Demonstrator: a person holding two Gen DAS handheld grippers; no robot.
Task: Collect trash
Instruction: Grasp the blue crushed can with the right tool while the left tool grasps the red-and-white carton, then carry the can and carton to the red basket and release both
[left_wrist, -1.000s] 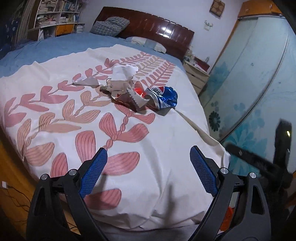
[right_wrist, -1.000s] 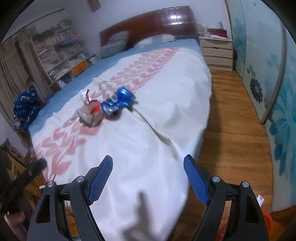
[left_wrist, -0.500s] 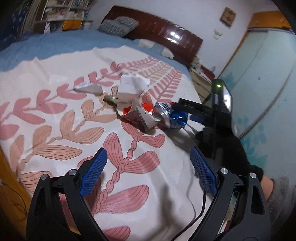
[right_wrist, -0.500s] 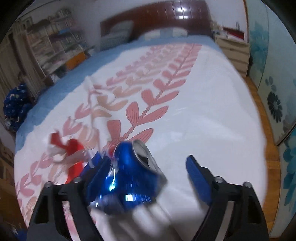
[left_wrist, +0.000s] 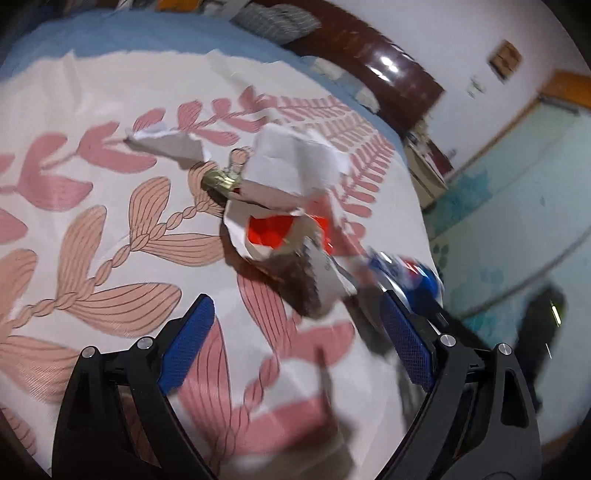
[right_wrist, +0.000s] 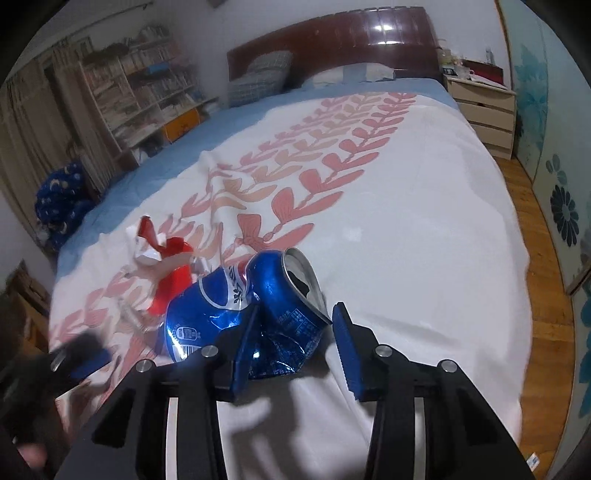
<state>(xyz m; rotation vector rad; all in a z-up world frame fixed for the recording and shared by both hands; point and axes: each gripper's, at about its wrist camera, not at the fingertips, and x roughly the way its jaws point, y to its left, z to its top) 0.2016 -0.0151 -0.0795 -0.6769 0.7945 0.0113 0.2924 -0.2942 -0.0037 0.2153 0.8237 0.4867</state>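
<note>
The crushed can (right_wrist: 258, 306) lies on the bed (right_wrist: 424, 221), and the right gripper (right_wrist: 293, 347) has its jaws around the can's top end, partly closed; whether they already pinch it I cannot tell; probably this end is chosen because it is narrow; left of the can lies the torn paper (left_wrist: 291, 173) and a red wrapper (right_wrist: 170, 273); the left gripper (left_wrist: 295, 343) hovers near the can with jaws spread, holding nothing.
</note>
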